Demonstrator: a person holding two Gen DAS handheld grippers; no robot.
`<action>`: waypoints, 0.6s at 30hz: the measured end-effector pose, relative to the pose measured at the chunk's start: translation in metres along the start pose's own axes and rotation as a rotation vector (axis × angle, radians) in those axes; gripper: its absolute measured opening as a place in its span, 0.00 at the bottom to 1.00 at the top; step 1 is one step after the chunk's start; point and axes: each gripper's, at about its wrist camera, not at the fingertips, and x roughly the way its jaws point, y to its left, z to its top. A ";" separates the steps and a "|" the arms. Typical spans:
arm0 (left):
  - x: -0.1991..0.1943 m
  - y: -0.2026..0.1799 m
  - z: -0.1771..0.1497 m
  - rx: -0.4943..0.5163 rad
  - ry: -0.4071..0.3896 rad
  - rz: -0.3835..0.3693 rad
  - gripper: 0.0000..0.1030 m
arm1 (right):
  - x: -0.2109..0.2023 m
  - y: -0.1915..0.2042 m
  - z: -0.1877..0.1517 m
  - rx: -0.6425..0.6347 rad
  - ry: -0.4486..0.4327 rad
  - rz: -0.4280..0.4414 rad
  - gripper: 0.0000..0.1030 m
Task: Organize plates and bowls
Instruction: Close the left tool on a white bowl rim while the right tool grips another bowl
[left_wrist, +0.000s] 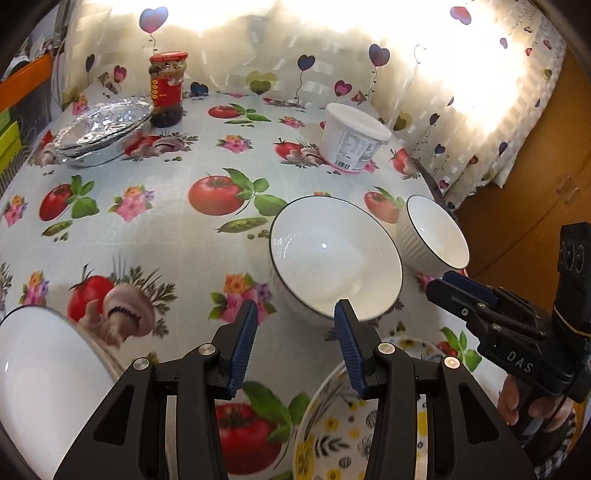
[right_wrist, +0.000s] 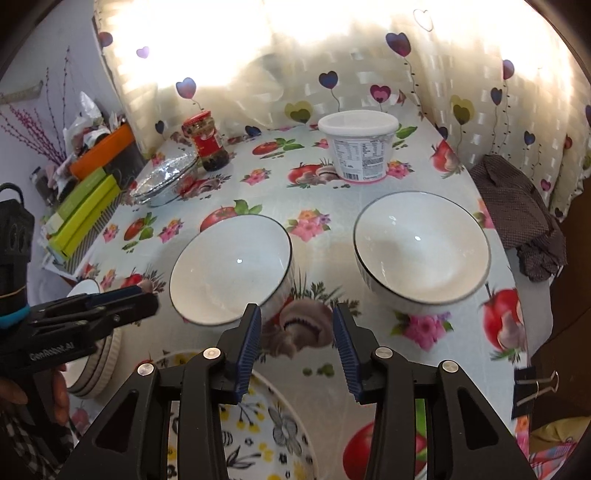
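Observation:
In the left wrist view my left gripper (left_wrist: 295, 314) stands open above the tablecloth with nothing between its fingers. Just beyond its right finger sits a white bowl (left_wrist: 336, 254) with a dark rim. A smaller ribbed bowl (left_wrist: 436, 232) stands to the right of that one. Another white bowl (left_wrist: 44, 387) fills the lower left, and a flowered plate (left_wrist: 343, 424) lies under the right finger. My right gripper (right_wrist: 297, 317) is open and empty, over the gap between two white bowls (right_wrist: 232, 266) (right_wrist: 421, 247). The flowered plate (right_wrist: 266, 424) lies below it.
At the back of the table stand a red-lidded jar (left_wrist: 166, 88), stacked foil trays (left_wrist: 99, 133) and a white plastic tub (left_wrist: 351, 136). A brown cloth (right_wrist: 517, 218) hangs at the right edge above a binder clip (right_wrist: 535, 387). Green boxes (right_wrist: 85, 214) lie at the left.

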 end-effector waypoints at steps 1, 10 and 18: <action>0.002 -0.001 0.001 0.004 0.000 0.005 0.43 | 0.003 0.001 0.003 -0.002 0.002 0.003 0.39; 0.027 0.006 0.014 -0.019 0.017 0.036 0.43 | 0.035 0.001 0.018 -0.011 0.058 0.007 0.39; 0.033 0.007 0.016 -0.020 0.010 0.053 0.43 | 0.054 0.006 0.023 -0.037 0.086 -0.009 0.38</action>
